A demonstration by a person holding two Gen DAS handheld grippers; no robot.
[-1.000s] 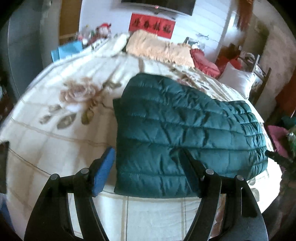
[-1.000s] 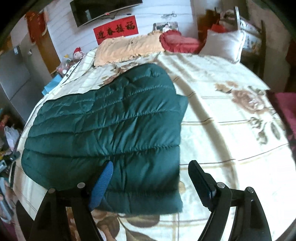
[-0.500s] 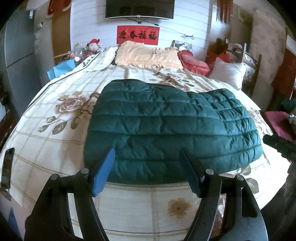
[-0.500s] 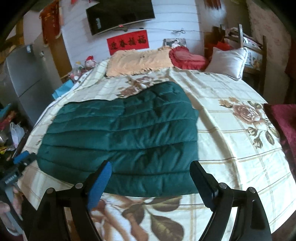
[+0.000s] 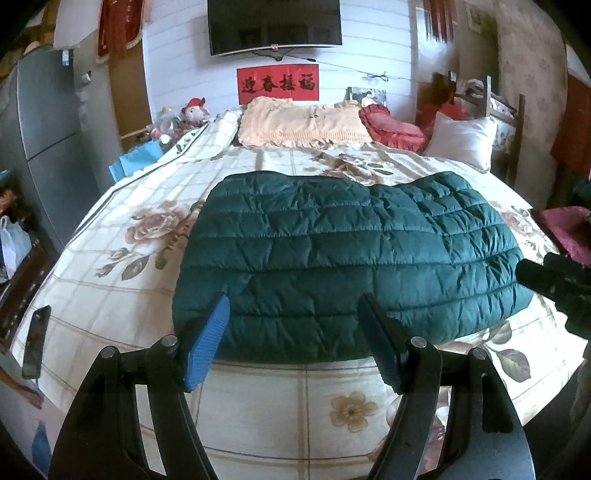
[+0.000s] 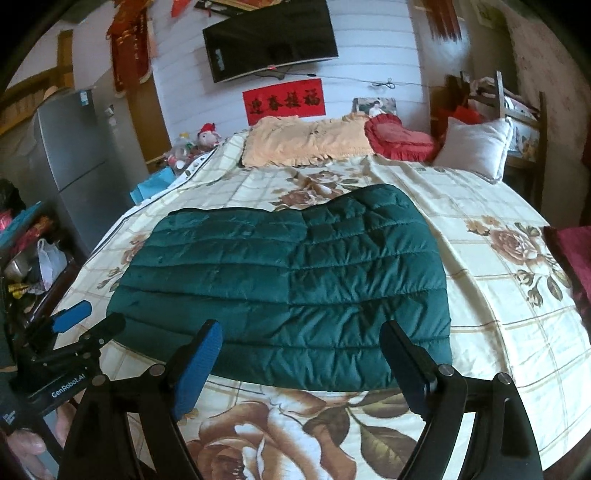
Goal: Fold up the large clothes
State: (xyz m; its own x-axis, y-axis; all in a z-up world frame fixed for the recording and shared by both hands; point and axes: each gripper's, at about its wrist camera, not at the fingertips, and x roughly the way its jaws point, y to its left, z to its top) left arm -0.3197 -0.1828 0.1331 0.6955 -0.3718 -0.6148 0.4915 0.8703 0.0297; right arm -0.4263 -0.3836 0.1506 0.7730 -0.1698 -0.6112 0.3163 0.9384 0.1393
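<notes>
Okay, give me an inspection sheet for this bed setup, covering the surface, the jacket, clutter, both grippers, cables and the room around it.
Surface: bed with a cream floral checked bedspread.
Job's things: green quilted jacket lies flat and folded across the bed, near its foot edge.
Clutter: phone at the bed's left edge; peach blanket, red cushion and white pillow at the head.
Grippers: left gripper open, holding nothing, above the jacket's near edge; right gripper open, holding nothing, likewise.
Cables: a thin wire runs along the wall below the television.
Surroundings: red banner, grey refrigerator, stuffed toy, wooden chair.
</notes>
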